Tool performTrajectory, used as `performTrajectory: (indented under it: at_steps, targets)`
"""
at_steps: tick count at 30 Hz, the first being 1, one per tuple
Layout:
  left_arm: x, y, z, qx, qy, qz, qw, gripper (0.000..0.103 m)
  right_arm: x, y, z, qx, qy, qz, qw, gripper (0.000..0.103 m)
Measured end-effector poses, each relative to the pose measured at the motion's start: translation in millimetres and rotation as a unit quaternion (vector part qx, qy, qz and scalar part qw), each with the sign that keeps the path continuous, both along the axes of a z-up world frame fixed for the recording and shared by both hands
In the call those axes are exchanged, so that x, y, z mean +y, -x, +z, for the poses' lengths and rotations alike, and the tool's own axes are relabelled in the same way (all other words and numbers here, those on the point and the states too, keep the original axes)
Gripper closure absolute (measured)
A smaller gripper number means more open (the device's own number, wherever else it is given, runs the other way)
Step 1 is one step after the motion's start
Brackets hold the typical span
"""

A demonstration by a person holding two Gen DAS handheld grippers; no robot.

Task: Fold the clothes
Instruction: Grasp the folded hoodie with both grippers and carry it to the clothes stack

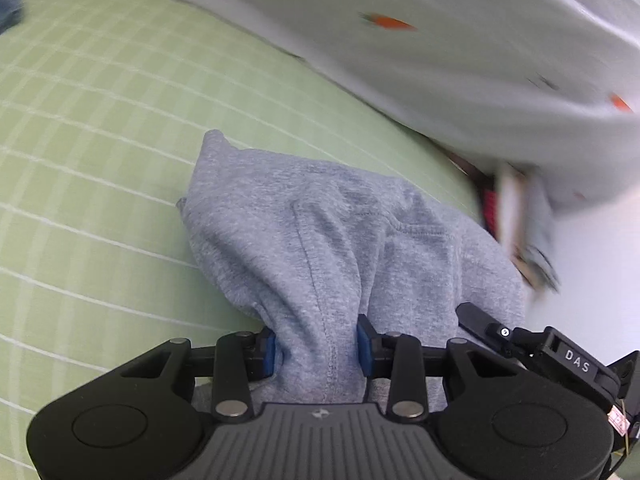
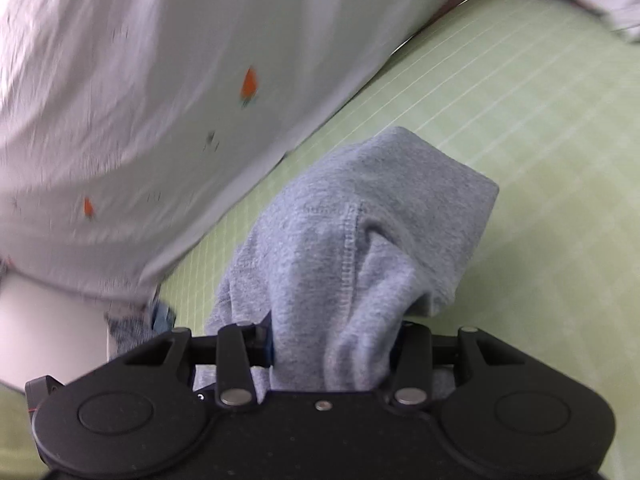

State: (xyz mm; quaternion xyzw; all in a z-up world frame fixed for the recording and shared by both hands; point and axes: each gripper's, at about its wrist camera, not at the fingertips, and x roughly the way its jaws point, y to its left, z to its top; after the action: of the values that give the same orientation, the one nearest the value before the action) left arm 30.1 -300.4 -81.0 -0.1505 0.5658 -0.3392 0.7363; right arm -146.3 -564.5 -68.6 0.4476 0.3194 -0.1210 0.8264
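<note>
Holding the grey garment bunched between nearly closed pads, the left tool and right tool lift it off the green bed so it can be spread for folding.

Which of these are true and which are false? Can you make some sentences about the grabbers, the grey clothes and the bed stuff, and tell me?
1. The left gripper is clamped on the grey garment. True.
2. The right gripper is empty. False: it is also shut on a bunch of the grey garment.
3. The sheet under the garment is green with white lines. True.
4. The white cloth has strawberries printed on it. False: the small orange shapes look like carrots.
5. The grey garment lies flat and neatly folded. False: it is bunched up in both grippers.
</note>
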Motion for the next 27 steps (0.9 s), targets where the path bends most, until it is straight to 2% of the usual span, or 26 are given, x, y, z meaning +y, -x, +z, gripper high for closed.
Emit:
performTrajectory:
  at_steps: [4,8,14,18,24,25,27]
  targets:
    - [-46,30,17,-0.019,0.028,-0.051,0.9981,0.065,-30,55,20,-0.02,0.016,-0.052,0.998,0.06]
    - [-112,64,38,-0.054,0.046,-0.097,0.9927,0.065,-80,101,34,-0.049,0.032,-0.087,0.995,0.06]
    - [-245,107,71,-0.107,0.081,-0.111,0.9848,0.065,-204,150,57,-0.113,0.056,-0.095,0.988,0.06]
    - [-343,129,99,-0.136,0.108,-0.105,0.9793,0.065,-302,159,89,-0.142,0.097,-0.075,0.982,0.06]
    - [-470,118,149,-0.187,0.135,-0.095,0.9682,0.065,-433,137,142,-0.172,0.162,-0.045,0.971,0.059]
    - [-488,111,153,-0.198,0.133,-0.09,0.967,0.064,-452,128,148,-0.172,0.183,-0.039,0.967,0.058]
    - [-524,93,152,-0.21,0.12,-0.066,0.9679,0.057,-486,98,148,-0.145,0.245,-0.037,0.958,0.042]
